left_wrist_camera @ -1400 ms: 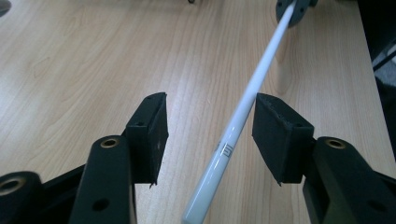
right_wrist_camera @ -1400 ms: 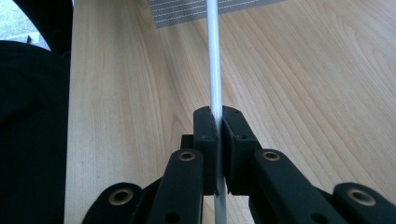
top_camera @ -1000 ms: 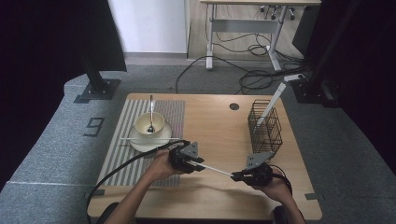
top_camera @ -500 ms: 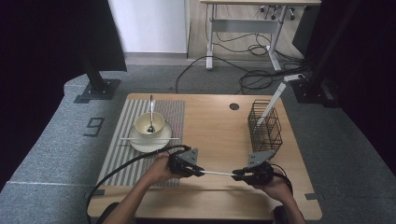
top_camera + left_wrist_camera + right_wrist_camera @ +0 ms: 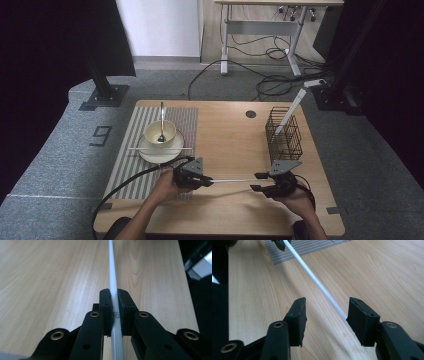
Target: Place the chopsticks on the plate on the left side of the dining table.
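A thin white chopstick (image 5: 231, 180) stretches level above the near part of the wooden table (image 5: 225, 140), spanning the gap between the two hand-held grippers. The left gripper (image 5: 206, 183), held in the person's left hand (image 5: 167, 186), is clamped on one end of it: in the left gripper view the two black pads press against the chopstick (image 5: 113, 290) from either side, and the stick runs straight out ahead of them over the bare wood. The right gripper (image 5: 256, 182), held in the right hand (image 5: 295, 197), has just been opening its jaws; in the right gripper view they stand well apart with the chopstick (image 5: 317, 282) passing between them at a slant, its near end lying close beside the pad on the right of that view. Whether that end brushes the pad or merely lies next to it is hard to tell from this angle, but the pads do not squeeze it. In the same view the far end of the stick disappears into the tips of the left gripper (image 5: 281, 243) at the edge of the striped placemat (image 5: 312, 247). Farther back on the placemat (image 5: 150, 150) stands a cream bowl (image 5: 160, 133) on a plate (image 5: 161, 150), with a spoon (image 5: 161, 122) in the bowl and a second chopstick (image 5: 160, 148) laid across the plate. A black wire basket (image 5: 283, 135) stands toward the table's right edge, well apart from both grippers, holding a white utensil (image 5: 292, 107) that leans out of its top.
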The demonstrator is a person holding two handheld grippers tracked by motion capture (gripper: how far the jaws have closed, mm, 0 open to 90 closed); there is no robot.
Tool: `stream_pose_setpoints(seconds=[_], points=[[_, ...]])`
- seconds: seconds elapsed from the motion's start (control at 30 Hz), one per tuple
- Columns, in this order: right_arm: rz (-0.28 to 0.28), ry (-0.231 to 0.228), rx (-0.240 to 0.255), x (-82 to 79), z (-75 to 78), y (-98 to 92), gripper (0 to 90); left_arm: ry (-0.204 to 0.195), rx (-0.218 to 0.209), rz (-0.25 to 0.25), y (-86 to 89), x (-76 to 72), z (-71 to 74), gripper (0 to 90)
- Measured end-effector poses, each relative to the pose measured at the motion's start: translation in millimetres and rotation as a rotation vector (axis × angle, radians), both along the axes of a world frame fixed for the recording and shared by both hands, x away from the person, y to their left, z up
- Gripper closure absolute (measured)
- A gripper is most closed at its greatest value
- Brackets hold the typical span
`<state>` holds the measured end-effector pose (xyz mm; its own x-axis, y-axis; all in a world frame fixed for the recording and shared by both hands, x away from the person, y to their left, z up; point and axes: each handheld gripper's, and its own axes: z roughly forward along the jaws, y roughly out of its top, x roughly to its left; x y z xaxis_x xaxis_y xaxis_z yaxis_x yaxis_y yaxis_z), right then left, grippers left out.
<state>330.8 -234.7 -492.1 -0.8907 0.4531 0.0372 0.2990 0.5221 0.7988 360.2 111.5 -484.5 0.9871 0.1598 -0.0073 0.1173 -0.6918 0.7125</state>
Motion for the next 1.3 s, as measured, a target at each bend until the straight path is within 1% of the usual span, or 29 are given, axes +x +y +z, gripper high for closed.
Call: stream_pose_setpoints(seconds=[0.13, 0.23, 0.3, 0.33, 0.4, 0.47, 0.5, 0.57, 0.63, 0.73, 0.8, 0.83, 0.87, 0.97, 1.07, 1.2, 1.3], points=[[-0.031, -0.008, 0.003, -1.7, -2.9, -3.6, 43.7, -0.007, -0.041, 0.044, 11.0, 0.2, -0.6, 83.0], [-0.058, -0.021, -0.010, -2.9, -8.6, -6.5, 40.9, -0.014, -0.065, 0.079, 20.6, 0.3, -1.6, 83.0], [-0.084, -0.021, -0.013, -3.5, -13.6, -8.5, 36.2, -0.017, -0.084, 0.103, 27.1, 0.5, -3.2, 83.0], [-0.099, -0.017, -0.016, -3.7, -16.1, -9.4, 35.9, -0.017, -0.093, 0.116, 30.2, 0.5, -4.2, 83.0], [-0.126, -0.008, -0.027, -5.4, -21.0, -10.4, 31.2, -0.020, -0.108, 0.142, 36.1, 0.5, -6.7, 83.0], [-0.143, 0.000, -0.037, -8.7, -25.8, -11.2, 30.0, -0.019, -0.116, 0.160, 41.9, 1.1, -8.8, 83.0], [-0.147, 0.003, -0.043, -10.1, -28.1, -11.4, 27.9, -0.019, -0.118, 0.175, 45.2, 1.7, -9.3, 83.0], [-0.165, 0.000, -0.066, -12.1, -33.0, -10.3, 23.2, -0.020, -0.130, 0.191, 50.2, 2.7, -9.0, 83.0], [-0.174, 0.001, -0.086, -11.1, -35.9, -8.4, 20.0, -0.026, -0.147, 0.207, 54.3, 2.4, -8.4, 83.0], [-0.199, 0.003, -0.092, -9.2, -41.0, -6.1, 13.5, -0.033, -0.168, 0.234, 61.3, 1.2, -7.3, 83.0], [-0.220, 0.007, -0.089, -9.9, -45.5, -6.9, 12.9, -0.034, -0.177, 0.247, 65.6, 0.9, -7.4, 83.0], [-0.231, 0.016, -0.093, -10.8, -48.4, -8.7, 12.3, -0.031, -0.184, 0.251, 67.1, 1.2, -7.8, 83.0], [-0.239, 0.015, -0.098, -11.3, -50.2, -10.2, 11.5, -0.032, -0.187, 0.259, 69.1, 1.5, -8.3, 83.0], [-0.291, 0.016, -0.107, -12.0, -56.3, -16.6, 9.1, -0.042, -0.186, 0.286, 74.9, 2.5, -8.8, 83.0], [-0.334, 0.022, -0.098, -9.7, -58.8, -18.8, 8.0, -0.042, -0.201, 0.308, 81.1, 3.1, -8.9, 83.0], [-0.351, 0.016, -0.104, -9.2, -59.8, -19.7, 7.6, -0.041, -0.216, 0.336, 90.4, 4.1, -9.2, 83.0], [-0.351, 0.014, -0.134, -8.6, -62.1, -18.9, 6.9, -0.040, -0.225, 0.355, 97.9, 5.0, -9.3, 83.0]])
